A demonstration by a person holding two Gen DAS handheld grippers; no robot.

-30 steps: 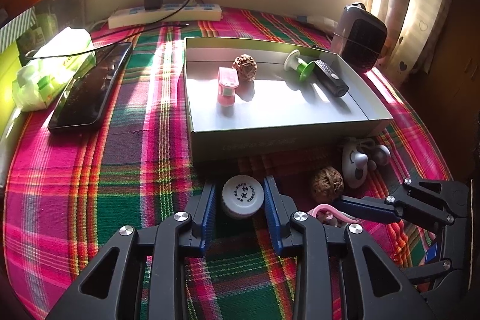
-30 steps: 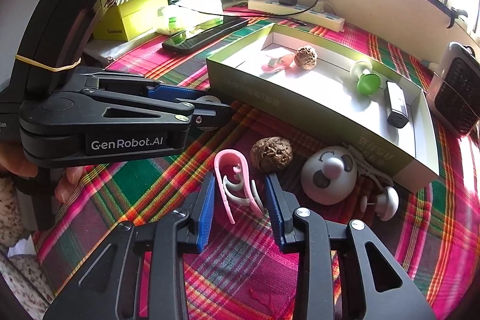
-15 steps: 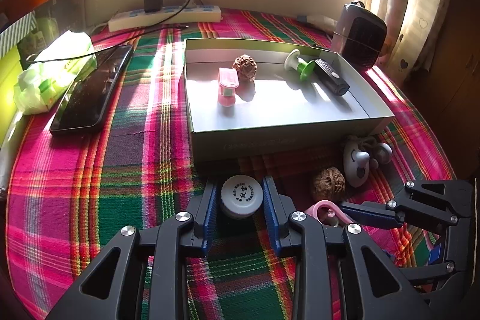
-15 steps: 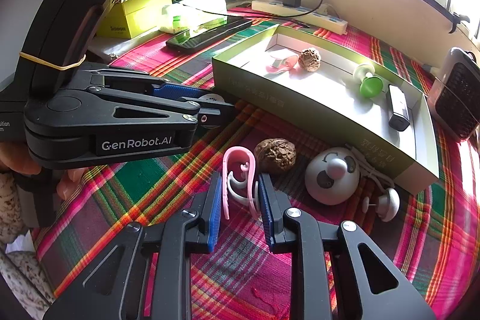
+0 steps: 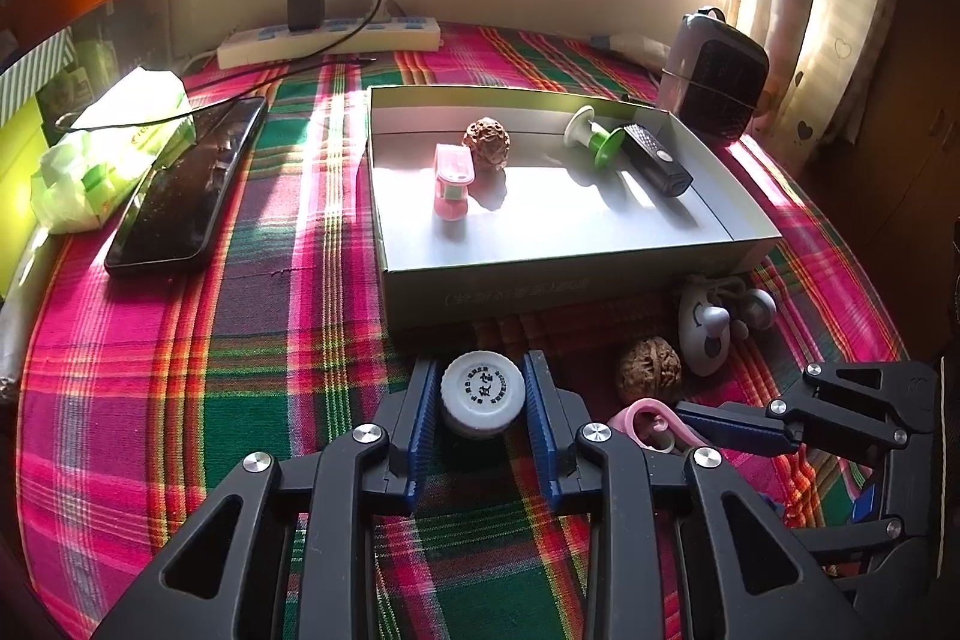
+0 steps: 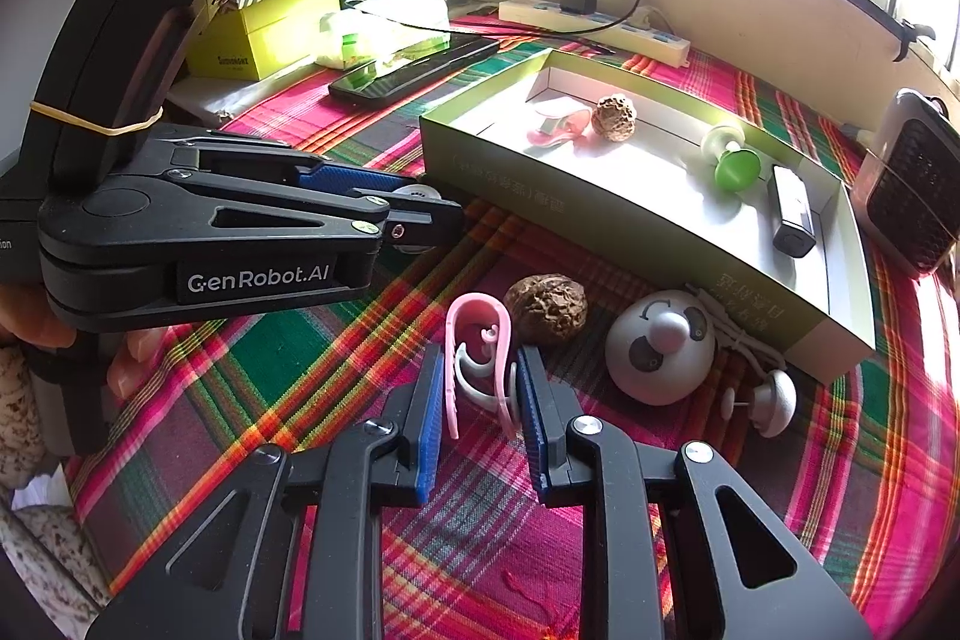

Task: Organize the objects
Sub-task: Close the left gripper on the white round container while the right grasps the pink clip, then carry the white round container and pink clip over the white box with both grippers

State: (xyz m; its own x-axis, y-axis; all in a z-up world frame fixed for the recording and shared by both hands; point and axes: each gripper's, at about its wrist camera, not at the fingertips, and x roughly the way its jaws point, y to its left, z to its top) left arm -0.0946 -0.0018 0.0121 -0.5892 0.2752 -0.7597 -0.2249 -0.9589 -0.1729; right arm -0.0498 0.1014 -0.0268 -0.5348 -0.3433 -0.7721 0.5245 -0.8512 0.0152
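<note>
My left gripper [image 5: 482, 400] is shut on a small white round jar [image 5: 482, 391], low over the plaid cloth in front of the green box [image 5: 558, 280]. My right gripper [image 6: 480, 388] is shut on a pink clip [image 6: 477, 352]; it also shows in the left wrist view [image 5: 645, 418]. A walnut [image 6: 546, 307] lies just beyond the clip. A white panda-face toy [image 6: 660, 346] with a small white knob [image 6: 774, 400] lies to its right. The box holds a pink clip [image 5: 451, 181], a walnut [image 5: 486, 143], a green-and-white piece [image 5: 591, 139] and a black stick [image 5: 657, 160].
A black phone [image 5: 180, 190] and a tissue pack [image 5: 102, 160] lie left of the box. A power strip [image 5: 327, 40] with a charger runs along the far wall. A dark heater [image 5: 714, 82] stands at the back right. Yellow and striped boxes [image 6: 264, 28] stand at far left.
Both grippers have closed: the left onto the white jar, the right onto the pink clip, which now stands squeezed between the pads. Both have eased slightly forward.
</note>
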